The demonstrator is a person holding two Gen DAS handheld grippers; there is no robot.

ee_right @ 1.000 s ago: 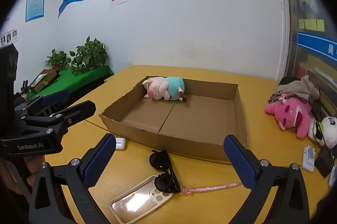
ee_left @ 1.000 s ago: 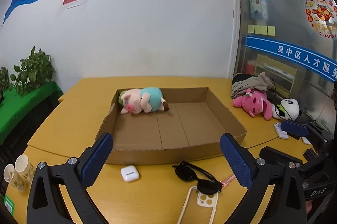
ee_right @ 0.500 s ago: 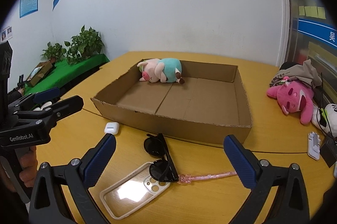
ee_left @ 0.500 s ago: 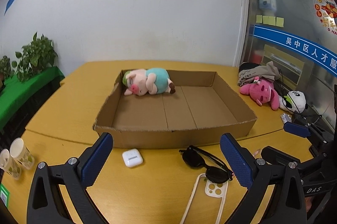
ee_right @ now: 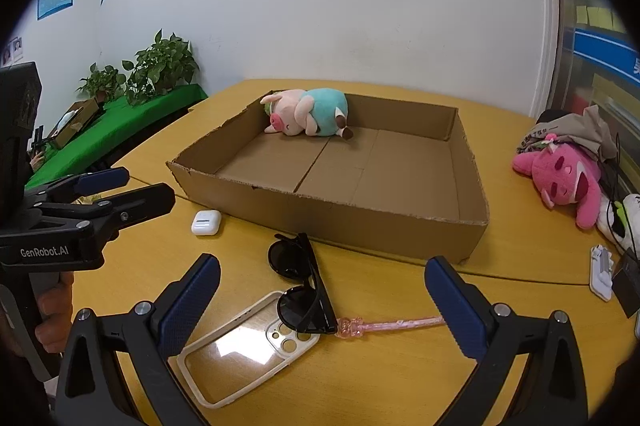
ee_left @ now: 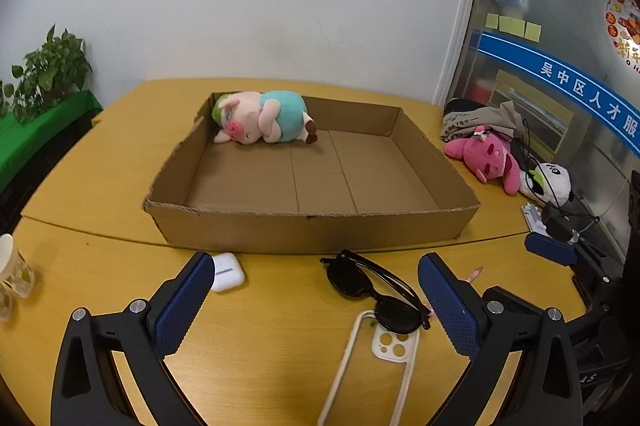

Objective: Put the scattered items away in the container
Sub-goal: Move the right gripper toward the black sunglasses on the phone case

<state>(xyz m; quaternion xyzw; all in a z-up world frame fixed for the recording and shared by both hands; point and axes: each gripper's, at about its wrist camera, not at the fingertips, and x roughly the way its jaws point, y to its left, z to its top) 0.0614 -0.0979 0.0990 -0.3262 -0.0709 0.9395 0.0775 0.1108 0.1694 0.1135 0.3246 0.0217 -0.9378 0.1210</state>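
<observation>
Two wrist views of a yellow table (ee_left: 100, 154) carrying a shallow cardboard box (ee_left: 312, 234), the landmark for all positions below.

Inside the box, in its far left corner, a plush pig in a teal shirt (ee_left: 266, 118) lies on its side against the back wall; the right wrist view shows the same toy (ee_right: 308, 112) and the box's near wall (ee_right: 360, 222).

Just outside the near wall, toward its left end, a white earbud case (ee_left: 226, 271) rests on the table (ee_right: 206, 222).

Near the middle of the near wall, outside it, black sunglasses (ee_left: 374, 288) lie folded, one lens overlapping the camera end of a clear phone case (ee_left: 376, 358). In the right wrist view the sunglasses (ee_right: 302, 284) and phone case (ee_right: 244, 342) touch, and a pink wand-like stick (ee_right: 388, 326) extends from them toward the box's right end.

Beyond the box's right wall, a pink plush (ee_left: 486, 156), a panda plush (ee_left: 554, 182) and a bundle of grey cloth (ee_left: 480, 116) sit on the table.

The left gripper (ee_left: 312, 302) hovers short of the near wall, jaws spread wide, nothing between them. The right gripper (ee_right: 322, 306) is likewise spread wide and empty, above the sunglasses.
</observation>
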